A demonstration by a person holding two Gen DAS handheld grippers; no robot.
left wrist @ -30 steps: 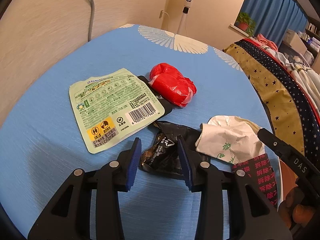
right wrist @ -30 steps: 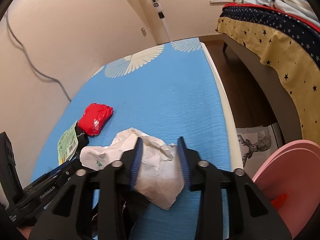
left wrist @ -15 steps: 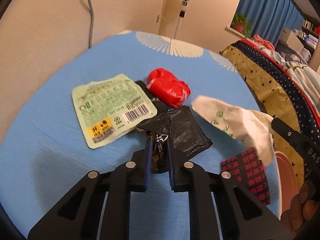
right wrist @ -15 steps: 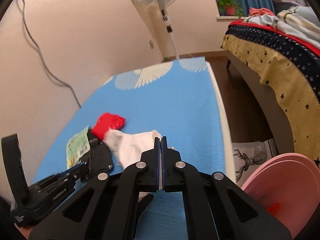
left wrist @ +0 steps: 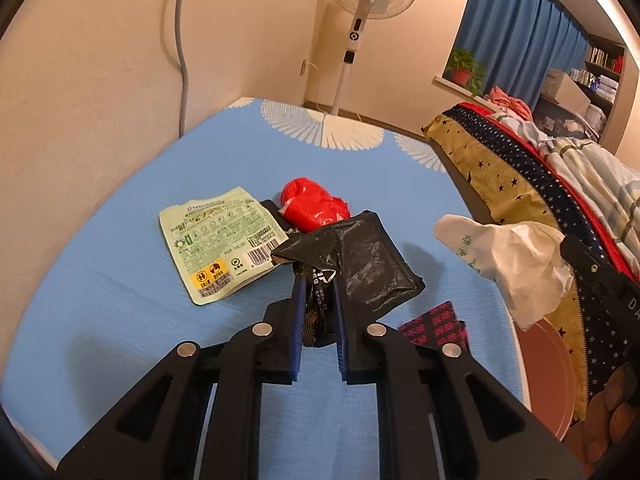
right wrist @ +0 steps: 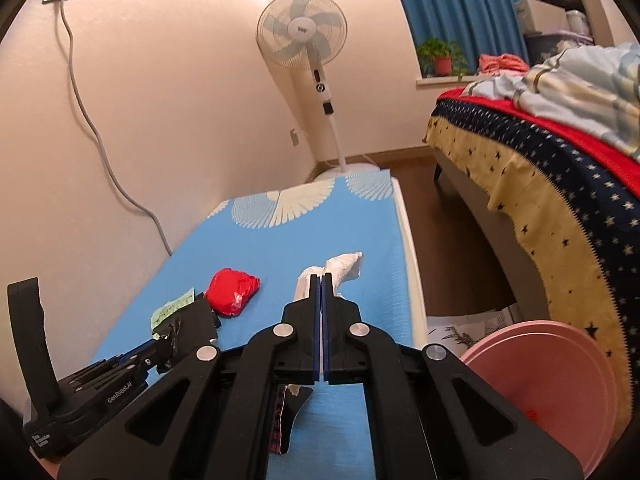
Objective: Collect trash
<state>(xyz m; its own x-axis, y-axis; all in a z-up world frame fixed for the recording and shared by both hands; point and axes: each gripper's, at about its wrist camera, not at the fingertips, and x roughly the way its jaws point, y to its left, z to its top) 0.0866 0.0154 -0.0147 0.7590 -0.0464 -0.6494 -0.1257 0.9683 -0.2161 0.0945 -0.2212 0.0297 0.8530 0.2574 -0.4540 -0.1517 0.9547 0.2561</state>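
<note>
My left gripper (left wrist: 318, 280) is shut on a crumpled black wrapper (left wrist: 360, 264), lifted off the blue table (left wrist: 120, 300). My right gripper (right wrist: 321, 278) is shut on a crumpled white tissue (right wrist: 344, 266), held above the table; from the left wrist the same tissue (left wrist: 508, 256) hangs at the right. On the table lie a green snack packet (left wrist: 216, 240), a red crumpled bag (left wrist: 312, 204) and a small dark wrapper with pink print (left wrist: 436, 328). The right wrist view also shows the red bag (right wrist: 232, 290) and the left gripper (right wrist: 160, 350) with the black wrapper (right wrist: 188, 326).
A pink bin (right wrist: 560, 392) stands on the floor by the table's right edge. A bed (right wrist: 560, 160) with a starred cover runs along the right. A standing fan (right wrist: 304, 40) stands beyond the table's far end, and a cable (left wrist: 180, 40) hangs down the wall at the left.
Both grippers closed, the left on the black wrapper and the right on the white tissue. Both then rose, lifting the wrapper and the tissue off the table.
</note>
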